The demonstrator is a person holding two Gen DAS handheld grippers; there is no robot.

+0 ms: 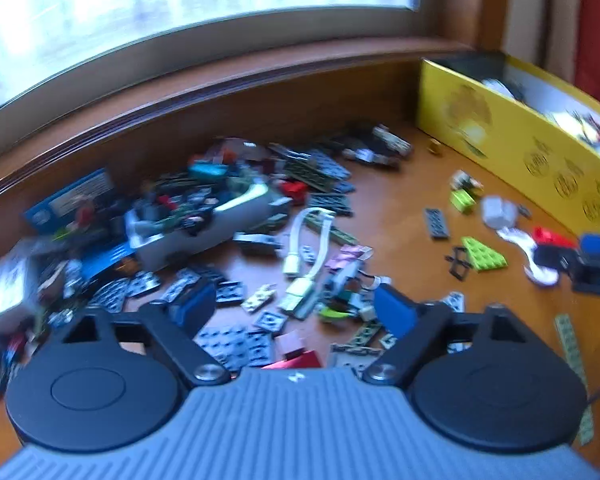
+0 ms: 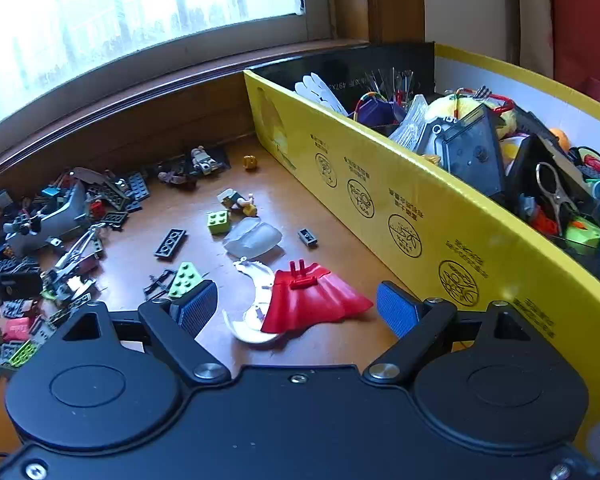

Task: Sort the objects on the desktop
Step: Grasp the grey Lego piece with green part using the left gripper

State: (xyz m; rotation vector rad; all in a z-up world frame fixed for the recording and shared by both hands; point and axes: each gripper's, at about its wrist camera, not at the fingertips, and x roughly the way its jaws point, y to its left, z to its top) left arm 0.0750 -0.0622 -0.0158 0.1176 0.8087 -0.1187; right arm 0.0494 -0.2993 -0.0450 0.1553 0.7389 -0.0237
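A: Item one, the claws. We log the right claw (image 2: 296, 308) wide open and holding nothing, its blue pads (image 2: 198, 306) low over the desk (image 2: 340, 240), with a red cape piece (image 2: 314, 300) and a white curved piece (image 2: 256, 308) lying between them

B: And the left claw (image 1: 296, 308)?

A: Also spread wide with nothing in it, above the near edge of the brick heap (image 1: 228, 208); that view is blurred, so we list small parts loosely

B: Item two, loose pieces?

A: From the right wrist view: a lime square brick (image 2: 219, 222), a dark flat plate (image 2: 171, 243), a lime wedge plate (image 2: 185, 279), a clear plastic piece (image 2: 252, 238), a small minifigure (image 2: 238, 200) and a small yellow head (image 2: 250, 162) farther off. A white cable (image 1: 306, 248) lies in the left claw's view, right of a grey tray-like part (image 1: 204, 228)

B: Item three, the container?

A: A yellow box (image 2: 380, 184) along the right side of the desk, already packed with mixed objects, scissors (image 2: 554, 188) among them
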